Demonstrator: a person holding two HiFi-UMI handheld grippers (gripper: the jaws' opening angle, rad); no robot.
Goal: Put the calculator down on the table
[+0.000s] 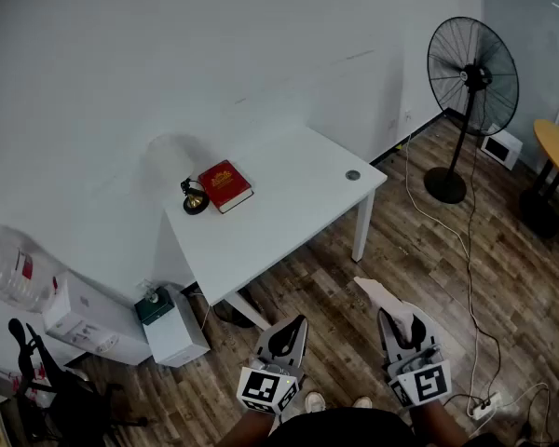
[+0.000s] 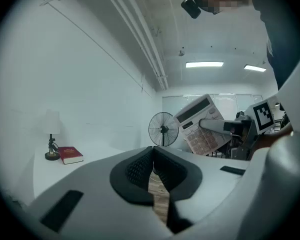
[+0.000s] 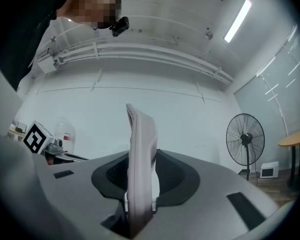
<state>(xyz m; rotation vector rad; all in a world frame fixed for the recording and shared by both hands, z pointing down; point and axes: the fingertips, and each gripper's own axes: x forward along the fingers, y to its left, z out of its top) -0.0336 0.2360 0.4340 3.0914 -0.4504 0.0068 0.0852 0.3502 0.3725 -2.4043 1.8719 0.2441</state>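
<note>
wood-plank floor (image 1: 401, 240) lay beneath both tongs. the right gripper (image 1: 399, 322) was clamped on the calculator (image 1: 380, 296), which stood edge-on between its jaws, up in the air and well short of the white table (image 1: 289, 217). the left gripper (image 1: 292, 327) had its jaws together on nothing. on the table's far corner a red book (image 1: 225, 185) sat just beside a small lamp (image 1: 194, 198); a pedestal fan (image 1: 472, 77) stood off to the right.

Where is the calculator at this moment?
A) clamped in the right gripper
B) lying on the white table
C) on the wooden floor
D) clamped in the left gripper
A: the pale grey plastic calculator stands edge-on, clamped in the right gripper, well short of the white table.
</note>
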